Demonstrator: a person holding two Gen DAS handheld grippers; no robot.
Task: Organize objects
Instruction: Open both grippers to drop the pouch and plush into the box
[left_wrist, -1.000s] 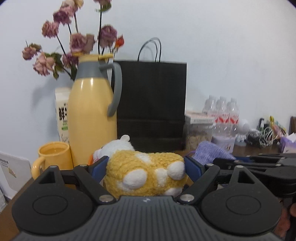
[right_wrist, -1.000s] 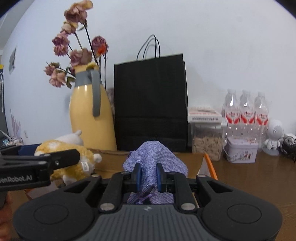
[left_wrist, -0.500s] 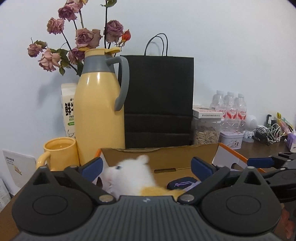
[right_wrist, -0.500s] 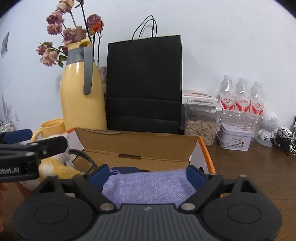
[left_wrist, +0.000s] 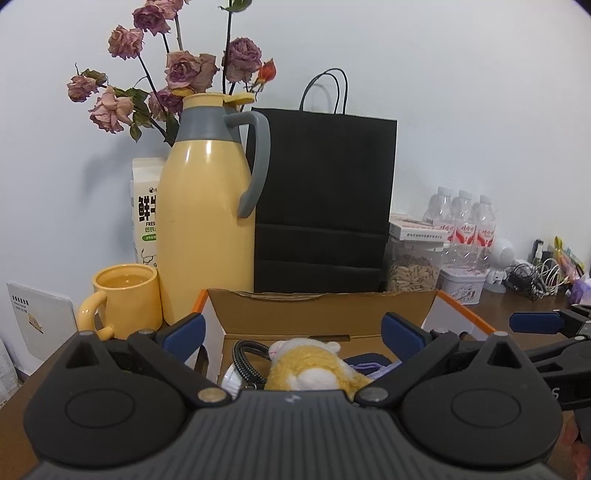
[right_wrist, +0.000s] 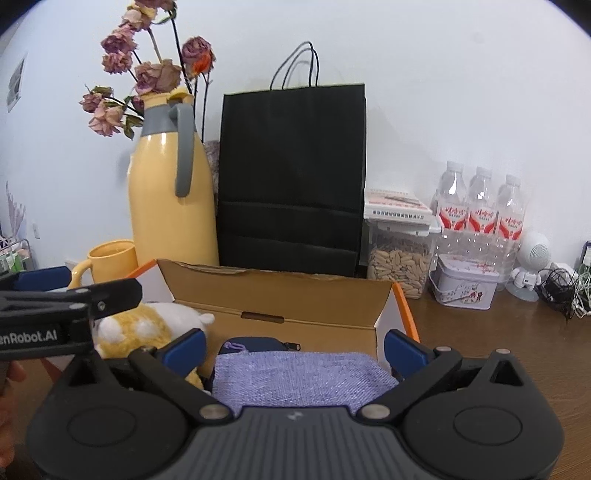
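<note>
An open cardboard box (left_wrist: 321, 314) with orange edges stands in front of me; it also shows in the right wrist view (right_wrist: 280, 295). A yellow-and-white plush toy (left_wrist: 314, 369) lies in its left part, next to a black coiled cable (left_wrist: 245, 363). A purple knitted cloth (right_wrist: 299, 376) lies in its right part over a dark pouch (right_wrist: 255, 343). The plush (right_wrist: 140, 328) also shows in the right wrist view. My left gripper (left_wrist: 291, 328) is open above the plush. My right gripper (right_wrist: 291, 341) is open above the cloth.
Behind the box stand a yellow thermos (left_wrist: 207, 221), a yellow mug (left_wrist: 122, 299), a milk carton (left_wrist: 146, 206), a black paper bag (left_wrist: 321, 199), a seed jar (right_wrist: 399, 258), a tin (right_wrist: 465, 284) and water bottles (right_wrist: 480, 218). Cables (right_wrist: 565, 291) lie at the right.
Both grippers opened and let go: the plush toy and the purple cloth dropped from the jaws into the box. Both grippers now sit a little higher above the box.
</note>
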